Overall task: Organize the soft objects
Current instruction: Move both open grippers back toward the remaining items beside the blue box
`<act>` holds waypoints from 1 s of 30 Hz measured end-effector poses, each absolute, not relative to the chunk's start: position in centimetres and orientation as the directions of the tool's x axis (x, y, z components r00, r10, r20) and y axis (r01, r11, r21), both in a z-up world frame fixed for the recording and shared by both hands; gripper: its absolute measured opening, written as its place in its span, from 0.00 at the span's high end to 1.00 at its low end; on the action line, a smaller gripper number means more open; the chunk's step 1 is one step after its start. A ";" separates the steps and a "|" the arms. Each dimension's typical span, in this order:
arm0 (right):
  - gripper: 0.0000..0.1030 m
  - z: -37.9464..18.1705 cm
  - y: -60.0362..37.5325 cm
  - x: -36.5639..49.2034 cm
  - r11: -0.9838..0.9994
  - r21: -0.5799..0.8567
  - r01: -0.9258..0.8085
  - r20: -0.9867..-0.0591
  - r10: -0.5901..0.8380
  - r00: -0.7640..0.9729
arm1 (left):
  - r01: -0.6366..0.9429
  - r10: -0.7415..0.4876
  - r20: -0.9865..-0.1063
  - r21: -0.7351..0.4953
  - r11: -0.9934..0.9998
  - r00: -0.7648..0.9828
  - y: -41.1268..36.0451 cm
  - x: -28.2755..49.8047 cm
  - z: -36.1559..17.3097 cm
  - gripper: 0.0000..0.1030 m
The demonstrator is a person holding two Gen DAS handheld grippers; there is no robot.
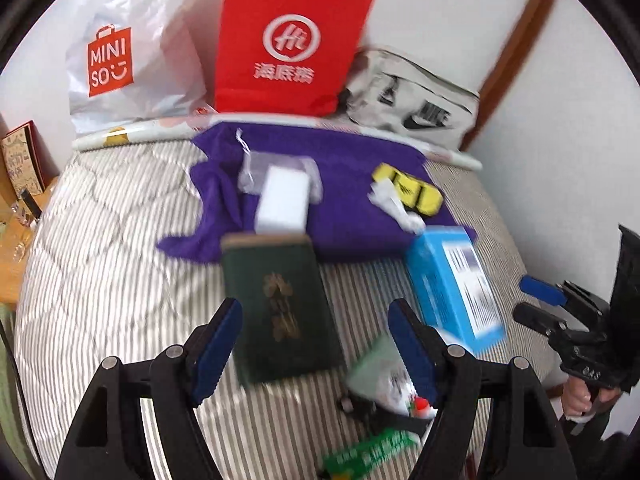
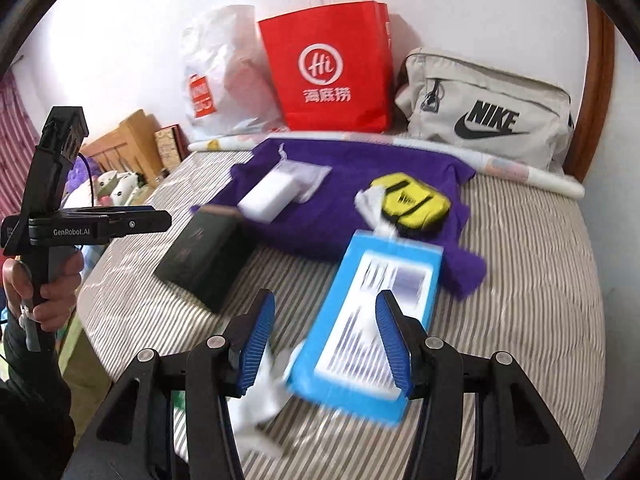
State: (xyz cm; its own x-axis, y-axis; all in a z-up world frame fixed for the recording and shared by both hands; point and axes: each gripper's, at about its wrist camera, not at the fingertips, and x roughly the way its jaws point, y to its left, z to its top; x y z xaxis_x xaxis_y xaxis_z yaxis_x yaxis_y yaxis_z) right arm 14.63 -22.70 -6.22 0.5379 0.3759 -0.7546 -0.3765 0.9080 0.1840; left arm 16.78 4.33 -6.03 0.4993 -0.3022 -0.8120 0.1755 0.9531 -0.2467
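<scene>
A purple cloth [image 1: 320, 184] [image 2: 340, 200] lies spread on the striped bed. A white foam block [image 1: 284, 200], a mesh pouch [image 2: 304, 172] and a yellow-and-black pouch [image 1: 408, 190] [image 2: 416, 200] rest on it. My left gripper [image 1: 316, 352] hangs open above a dark green book [image 1: 280, 308] without touching it. My right gripper [image 2: 326, 344] is open over a blue box [image 2: 372, 320] that lies flat on the bed, its pads off the box. Each gripper also shows from the side in the other view: the right gripper [image 1: 536, 304] and the left gripper [image 2: 160, 216].
A white Miniso bag [image 1: 116, 56], a red paper bag [image 1: 288, 48] and a grey Nike bag [image 2: 488, 116] stand along the wall behind a rolled mat [image 2: 532, 174]. Green packets [image 1: 380, 376] and crumpled white plastic [image 2: 268, 392] lie near the front. A wooden bedside stand [image 1: 16, 232] is at left.
</scene>
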 end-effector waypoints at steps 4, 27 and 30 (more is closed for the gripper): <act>0.49 -7.0 -22.4 11.8 0.895 0.215 -0.391 -0.754 0.407 0.516 | 0.196 -0.321 -0.814 -0.257 0.946 0.484 4.0 13.8 -7.1 0.29; 0.49 -11.2 -21.5 5.8 0.875 0.292 -0.386 -0.750 0.460 0.475 | 0.295 -0.281 -0.863 -0.163 0.942 0.420 -0.1 8.3 -13.2 0.28; 0.59 -11.2 -20.3 6.6 0.873 0.249 -0.419 -0.743 0.450 0.495 | 0.256 -0.251 -0.867 -0.149 0.955 0.431 1.4 8.2 -13.4 0.28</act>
State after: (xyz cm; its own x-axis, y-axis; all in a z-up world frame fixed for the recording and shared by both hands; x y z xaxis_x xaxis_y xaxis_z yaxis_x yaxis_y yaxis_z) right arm 6.58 -20.27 -11.17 0.4950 0.4497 -0.7435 -0.4188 0.8732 0.2493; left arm 8.18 1.36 -13.44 0.4310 -0.2506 -0.8669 0.2558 0.9552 -0.1489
